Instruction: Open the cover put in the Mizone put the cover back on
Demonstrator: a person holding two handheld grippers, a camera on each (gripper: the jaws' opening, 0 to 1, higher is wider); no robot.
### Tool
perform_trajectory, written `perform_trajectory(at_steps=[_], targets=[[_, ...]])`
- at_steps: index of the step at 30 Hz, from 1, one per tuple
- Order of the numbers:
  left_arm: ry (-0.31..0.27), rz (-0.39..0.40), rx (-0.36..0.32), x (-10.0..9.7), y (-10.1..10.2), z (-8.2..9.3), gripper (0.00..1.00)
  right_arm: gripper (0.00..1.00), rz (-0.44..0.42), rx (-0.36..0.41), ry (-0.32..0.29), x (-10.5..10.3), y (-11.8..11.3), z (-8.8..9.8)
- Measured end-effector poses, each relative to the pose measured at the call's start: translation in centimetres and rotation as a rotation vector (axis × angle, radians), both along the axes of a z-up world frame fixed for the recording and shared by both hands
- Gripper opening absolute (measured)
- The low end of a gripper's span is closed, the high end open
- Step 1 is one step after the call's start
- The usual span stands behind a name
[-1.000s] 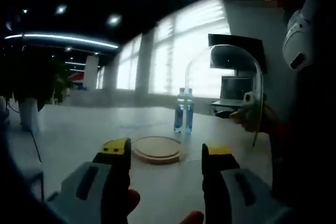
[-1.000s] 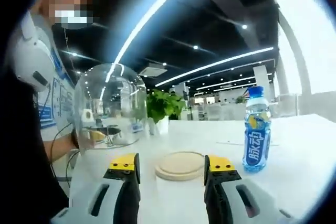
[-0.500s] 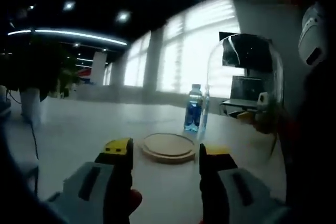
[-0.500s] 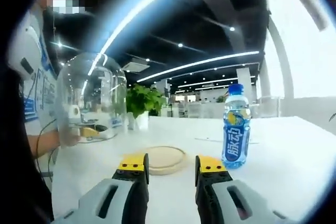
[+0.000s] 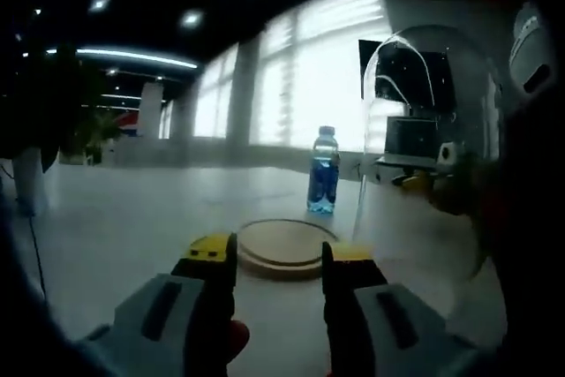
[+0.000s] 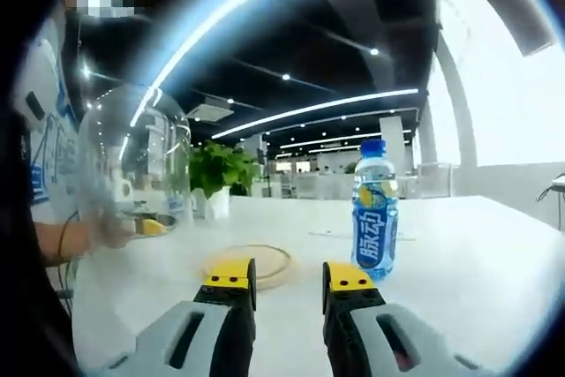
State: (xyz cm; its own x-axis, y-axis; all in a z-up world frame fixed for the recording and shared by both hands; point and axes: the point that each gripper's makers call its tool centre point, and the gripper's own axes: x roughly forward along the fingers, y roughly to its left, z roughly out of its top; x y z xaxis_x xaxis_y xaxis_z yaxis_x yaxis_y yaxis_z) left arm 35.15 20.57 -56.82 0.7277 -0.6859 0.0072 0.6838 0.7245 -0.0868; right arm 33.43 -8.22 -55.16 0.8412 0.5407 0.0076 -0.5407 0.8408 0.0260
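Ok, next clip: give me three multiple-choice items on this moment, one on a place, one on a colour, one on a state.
1. Where does the Mizone bottle stand?
A. on the wooden base
B. on the table beside the wooden base
C. under the glass cover

2. What colour is the bottle's cap?
A. blue
B. red
C. white

3. What state is the wooden base in?
A. covered
B. bare, with the glass cover off it
C. holding the bottle

Answers: 1 B, the bottle stands on the table clear of the base. 2 A, the cap shows blue. 3 B, nothing rests on the base and the cover is off to the side.
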Motion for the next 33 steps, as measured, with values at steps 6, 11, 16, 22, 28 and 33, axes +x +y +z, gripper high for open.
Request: perform_trajectory(at_steps=[6,11,16,22,28,33], targets=[[0.031,-0.003,-0.058,0.0,0.2,-1.2,0.26,0.24,-0.045,-0.014,0.013,0.5,-0.6,-0.6],[0.016,0.035,-0.064,0.3,0.9,-0.7,0.24,0.24,-0.097,0.036,0.002,1.2,-1.3,-0.2],[0.036,0.041,-0.083,0.2,1.1,-1.0,0.17,0.26,-0.136,0.071,0.0,1.8,-1.8,0.2],[0.029,0.04,-0.097,0.1,1.1,-0.8,0.18,0.27,-0.137,0.036,0.014,2.0,-1.8,-0.1],[0.047,0.033,-0.122,0.1,1.1,-0.8,0.18,0.27,-0.172,0.016,0.02,2.9,-2.5,0.1],[0.052,0.044,-0.102,0.1,0.8,-0.9,0.19,0.27,-0.222,0.033,-0.009,4.4,-3.3,1.6]])
